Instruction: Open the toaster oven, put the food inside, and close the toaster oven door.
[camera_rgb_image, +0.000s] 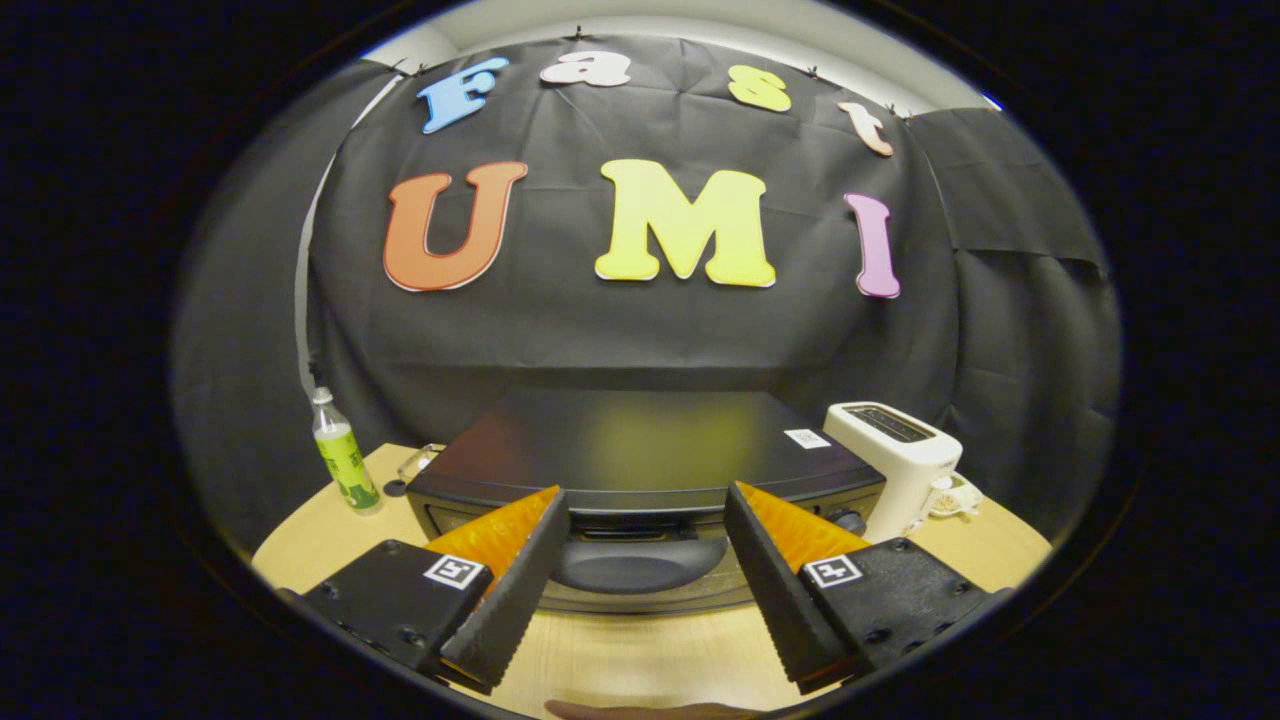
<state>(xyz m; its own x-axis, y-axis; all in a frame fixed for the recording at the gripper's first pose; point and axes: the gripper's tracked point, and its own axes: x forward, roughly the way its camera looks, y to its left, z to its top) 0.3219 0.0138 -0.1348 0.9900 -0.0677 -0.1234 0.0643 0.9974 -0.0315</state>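
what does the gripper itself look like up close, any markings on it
The gripper has two wedge-shaped fingers with ridged, serrated inner faces. Each sits on a black block fastened with screws and carrying a small square white tag with a black pattern.

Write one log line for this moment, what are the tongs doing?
tongs: open, holding nothing | toaster oven: door closed | handle: between fingers, not gripped | food: not loaded

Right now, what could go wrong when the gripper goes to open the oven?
The open gripper sits above the toaster oven's door handle, gripping nothing yet; closing too high could miss it. Pulling hard might slide the whole oven on the table. The bottle and white toaster stand close beside and could get knocked.
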